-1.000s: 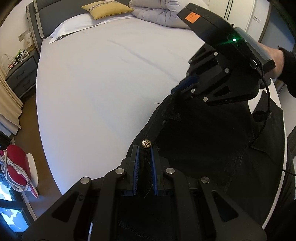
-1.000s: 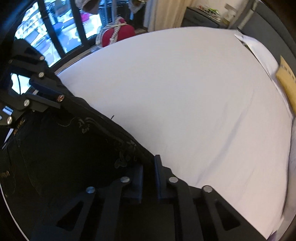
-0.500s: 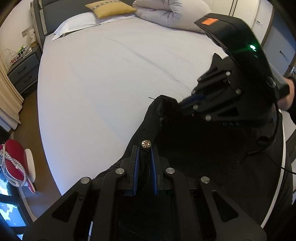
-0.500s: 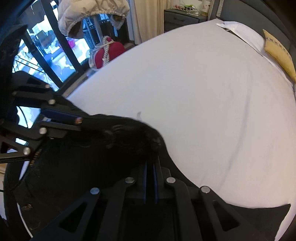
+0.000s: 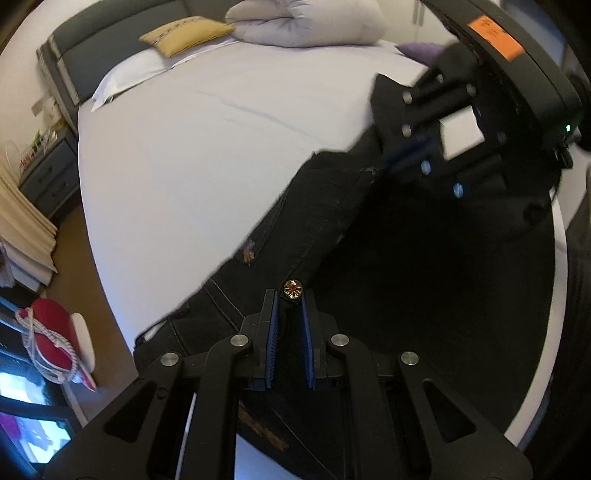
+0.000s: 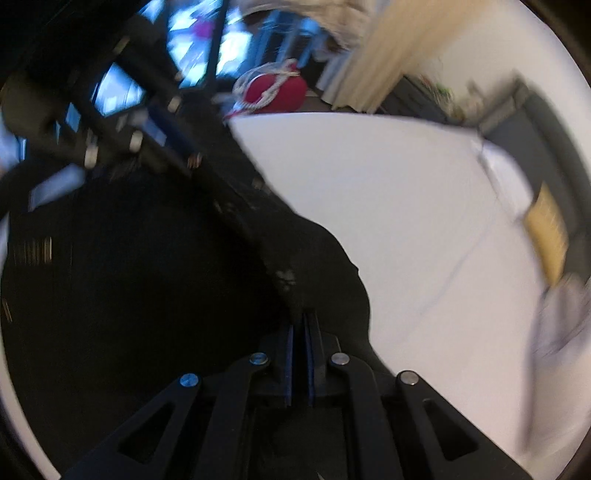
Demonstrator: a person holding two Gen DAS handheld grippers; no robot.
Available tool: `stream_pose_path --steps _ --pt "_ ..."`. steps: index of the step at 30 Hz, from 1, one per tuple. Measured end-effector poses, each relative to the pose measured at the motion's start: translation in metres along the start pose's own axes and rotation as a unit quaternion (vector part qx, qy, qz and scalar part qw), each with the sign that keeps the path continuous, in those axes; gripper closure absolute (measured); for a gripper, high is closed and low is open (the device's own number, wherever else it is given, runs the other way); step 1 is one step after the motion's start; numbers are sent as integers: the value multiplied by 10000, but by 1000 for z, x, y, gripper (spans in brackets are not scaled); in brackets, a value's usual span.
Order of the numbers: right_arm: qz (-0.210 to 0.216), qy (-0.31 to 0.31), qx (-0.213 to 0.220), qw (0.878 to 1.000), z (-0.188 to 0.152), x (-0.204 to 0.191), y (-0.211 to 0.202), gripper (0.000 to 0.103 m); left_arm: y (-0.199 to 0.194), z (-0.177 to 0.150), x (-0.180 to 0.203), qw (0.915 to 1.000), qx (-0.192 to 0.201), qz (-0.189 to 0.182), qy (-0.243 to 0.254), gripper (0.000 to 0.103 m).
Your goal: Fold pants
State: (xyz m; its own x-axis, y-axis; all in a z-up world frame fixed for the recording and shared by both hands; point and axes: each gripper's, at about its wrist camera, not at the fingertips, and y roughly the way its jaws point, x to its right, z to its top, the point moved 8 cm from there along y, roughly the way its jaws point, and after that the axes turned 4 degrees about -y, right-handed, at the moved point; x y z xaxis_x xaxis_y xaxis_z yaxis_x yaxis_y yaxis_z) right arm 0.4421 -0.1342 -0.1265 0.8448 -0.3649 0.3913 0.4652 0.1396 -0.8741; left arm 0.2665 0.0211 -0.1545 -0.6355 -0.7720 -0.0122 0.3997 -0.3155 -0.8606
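The left gripper (image 5: 289,308) is clamped on the waistband of the black pants (image 5: 321,206), its two ribbed blue pads (image 5: 271,332) pinching the heavy denim just below a round brass button (image 5: 293,288) stamped with a spoked pattern. From there the waistband runs taut and straight to the right gripper (image 5: 402,157), which has pinched the other end of the band; in its own view the right gripper (image 6: 299,328) shows its blue pads nearly together with dark cloth squeezed between them. The pants are coarse black denim with pale stitching along a seam and a small embroidered mark near the band, and they hang over the near edge of the bed (image 5: 207,147), the rest of the cloth falling away in shadow. Half a second ago the waistband was bunched up with the two grippers close together; now they have drawn well apart and the band is stretched flat. On the bed's smooth white sheet, at the head end, lie one mustard-yellow cushion (image 5: 184,35), one flat white pillow (image 5: 125,75) and one puffy rolled duvet (image 5: 306,24). Beside the bed, on the brown floor, sits one red bag (image 5: 51,332) with a white rope.
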Motion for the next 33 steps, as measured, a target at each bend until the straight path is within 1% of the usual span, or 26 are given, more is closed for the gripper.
stream_pose_path --steps 1,2,4,7,12,14,15,16,17,18,19,21,22,25,29,32,33 --pt "-219 -342 -47 9992 -3 -13 -5 97 -3 -1 3 10000 17 18 84 92" --pt "-426 -693 -95 9966 -12 -27 -14 97 -8 -7 14 9998 33 76 199 92" --pt "-711 -1200 -169 9901 -18 -55 -22 97 -15 -18 32 9994 60 144 325 92" --pt "-857 -1562 -208 9838 -26 -87 -28 97 -22 -32 48 9993 21 82 370 92" --pt "-999 -1920 -275 9759 -40 -129 -41 97 -23 -62 89 9970 -170 113 752 92" --pt "-1011 -2040 -307 9732 -44 -143 -45 97 -20 -76 105 9958 -294 53 861 92" --pt "-1031 -2186 -323 9698 -45 -155 -46 97 -17 -80 108 9957 -330 6 869 92" --pt "-1052 -2286 -338 9672 -54 -158 -54 97 -17 -85 114 9952 -361 -48 903 92" --pt "-1107 -2493 -365 9614 -55 -169 -54 97 -18 -88 117 9947 -381 -51 950 92" --pt "-1141 -2597 -368 9582 -56 -175 -54 97 -17 -89 118 9942 -407 -44 993 92" --pt "-1176 -2836 -368 9510 -57 -186 -54 97 -17 -89 118 9938 -426 -34 1030 92" --pt "-1187 -3127 -382 9416 -60 -197 -52 97 -18 -91 122 9929 -441 -14 1105 92" --pt "-1200 -3342 -395 9340 -62 -207 -52 97 -15 -83 113 9927 -448 -20 1119 92" --pt "-1152 -3682 -429 9216 -66 -222 -52 97 -15 -85 120 9904 -473 -31 1300 92" --pt "-1058 -3802 -460 9177 -73 -234 -51 97 -3 -78 137 9846 -551 -12 1659 92" --pt "-1059 -3815 -513 9168 -73 -231 -48 97 7 -70 124 9838 -572 4 1697 92" --pt "-1072 -3817 -520 9166 -69 -227 -50 97 8 -66 121 9840 -580 -9 1684 92"
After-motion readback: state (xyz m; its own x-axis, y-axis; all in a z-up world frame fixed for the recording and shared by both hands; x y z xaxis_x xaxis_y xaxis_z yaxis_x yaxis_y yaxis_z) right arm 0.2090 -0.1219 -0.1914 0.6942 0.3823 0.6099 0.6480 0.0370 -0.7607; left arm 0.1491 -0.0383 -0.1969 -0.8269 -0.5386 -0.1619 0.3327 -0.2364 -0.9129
